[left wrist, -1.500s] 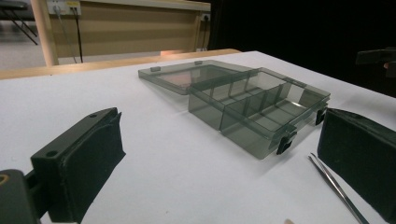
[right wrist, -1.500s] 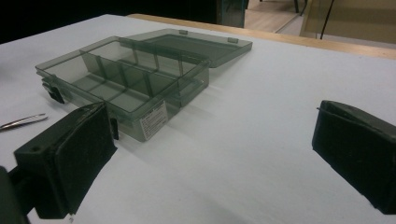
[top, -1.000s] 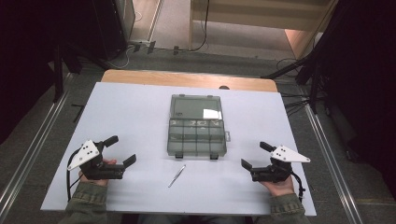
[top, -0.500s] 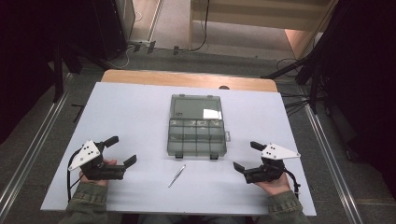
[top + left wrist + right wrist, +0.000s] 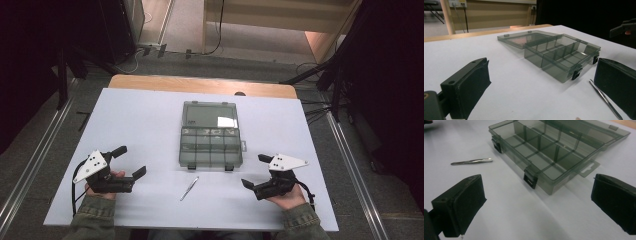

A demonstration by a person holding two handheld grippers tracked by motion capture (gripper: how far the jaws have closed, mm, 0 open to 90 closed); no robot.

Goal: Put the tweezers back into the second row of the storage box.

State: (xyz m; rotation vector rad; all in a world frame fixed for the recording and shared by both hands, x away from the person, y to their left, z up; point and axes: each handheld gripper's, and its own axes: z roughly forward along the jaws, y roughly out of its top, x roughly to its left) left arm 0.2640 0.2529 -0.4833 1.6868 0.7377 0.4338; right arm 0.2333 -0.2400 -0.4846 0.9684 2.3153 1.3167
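Observation:
A smoky clear compartment box (image 5: 210,147) lies open in the middle of the white table, its lid (image 5: 209,114) flat behind it; the compartments look empty. Metal tweezers (image 5: 189,188) lie just in front of the box. My left gripper (image 5: 131,161) is open at the front left, nothing between its jaws. My right gripper (image 5: 254,171) is open at the front right, close to the box's near right corner. The left gripper view has the box (image 5: 561,55) ahead between its wide jaws and the tweezers (image 5: 605,100) by the right jaw. The right gripper view shows the box (image 5: 549,150) and tweezers (image 5: 471,161).
The white tabletop (image 5: 140,120) has bare room on either side of the box. A wooden edge (image 5: 200,85) runs along its far side. Metal rails (image 5: 30,165) and dark floor flank the table, with cables at the back.
My right gripper has moved left, closer to the box's near right corner and the tweezers. The left gripper has hardly moved. Both stay open.

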